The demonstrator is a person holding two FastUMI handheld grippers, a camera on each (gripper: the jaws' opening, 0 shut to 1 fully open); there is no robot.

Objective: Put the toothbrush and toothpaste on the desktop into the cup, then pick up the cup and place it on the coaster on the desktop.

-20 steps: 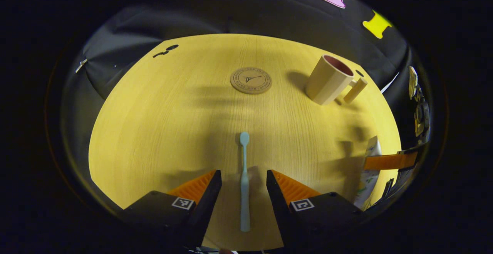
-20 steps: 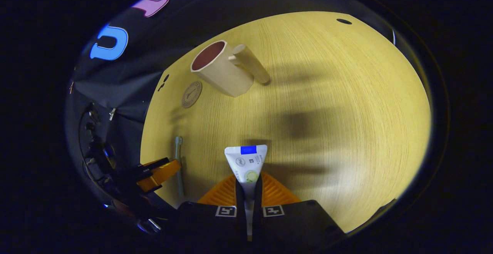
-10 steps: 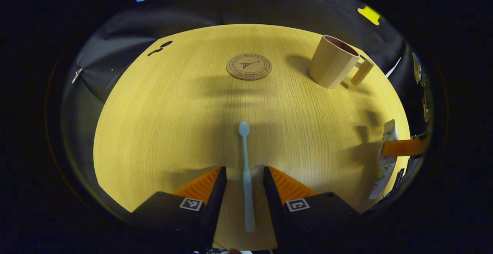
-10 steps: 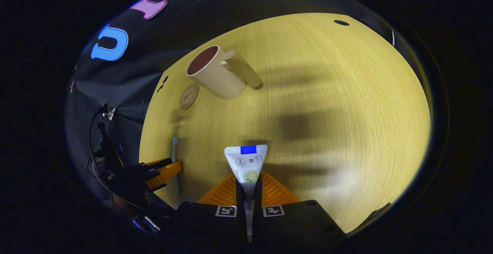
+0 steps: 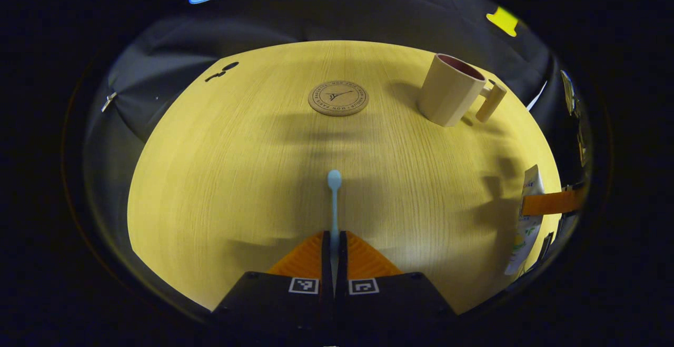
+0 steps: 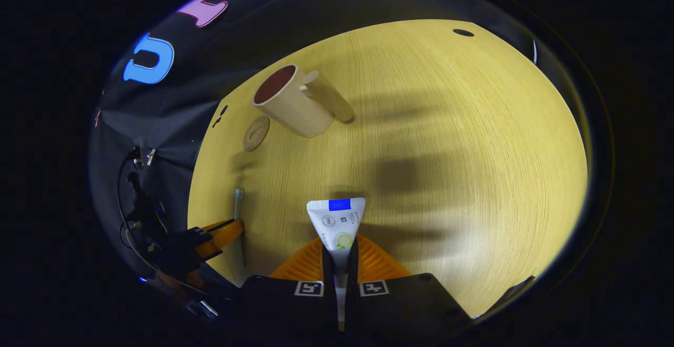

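Wooden desktop (image 5: 221, 178), pale grain, dark cloth behind. Left gripper (image 5: 334, 241): jaws pinched on toothbrush (image 5: 334, 194), head forward. Right gripper (image 6: 341, 252): jaws clamped on toothpaste (image 6: 337, 220). Cup (image 5: 448, 90) upright far right, coaster (image 5: 338, 98) beside it, apart. Advice: lift level, carry each over the cup mouth, lower handle-first before release.

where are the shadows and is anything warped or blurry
Left gripper view: soft shadow bands cross the table below the coaster; its edge bows from fisheye. Right gripper view: a dark blurred patch lies beyond the toothpaste; the cup looks sharp.
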